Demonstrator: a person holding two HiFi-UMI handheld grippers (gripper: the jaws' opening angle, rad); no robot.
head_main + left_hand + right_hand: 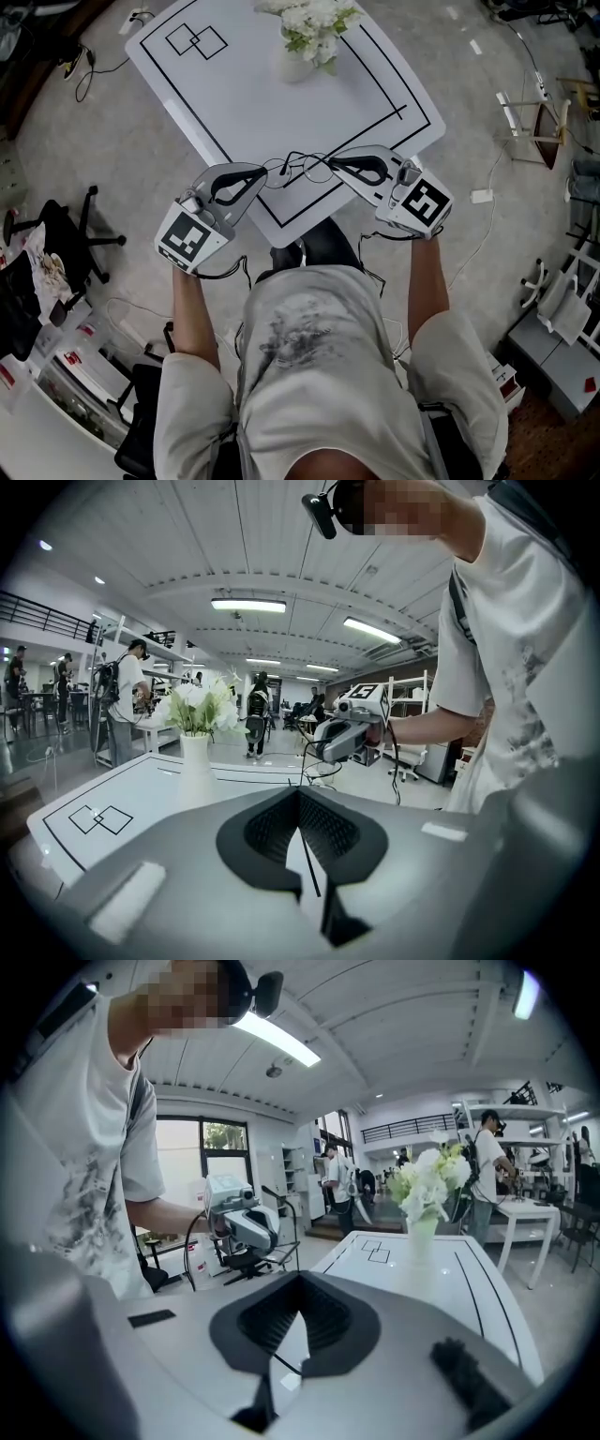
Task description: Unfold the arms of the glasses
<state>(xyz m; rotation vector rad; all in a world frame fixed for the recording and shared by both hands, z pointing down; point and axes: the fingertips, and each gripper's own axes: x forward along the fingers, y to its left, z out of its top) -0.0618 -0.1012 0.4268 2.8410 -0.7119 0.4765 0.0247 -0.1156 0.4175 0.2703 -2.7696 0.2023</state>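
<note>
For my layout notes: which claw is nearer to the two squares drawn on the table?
Left. The left claw sits below-right of the squares; the right claw is farther right.

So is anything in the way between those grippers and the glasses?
Nothing visible. The left gripper and the right gripper each have their jaws shut on a thin arm of the glasses, above the table's near corner. The flower vase stands well beyond.

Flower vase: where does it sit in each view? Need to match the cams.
Head view: vase top centre, on the white table.
Left gripper view: vase left of centre.
Right gripper view: vase right of centre.
Shared landmark: overlapping squares printed on the table.
</note>
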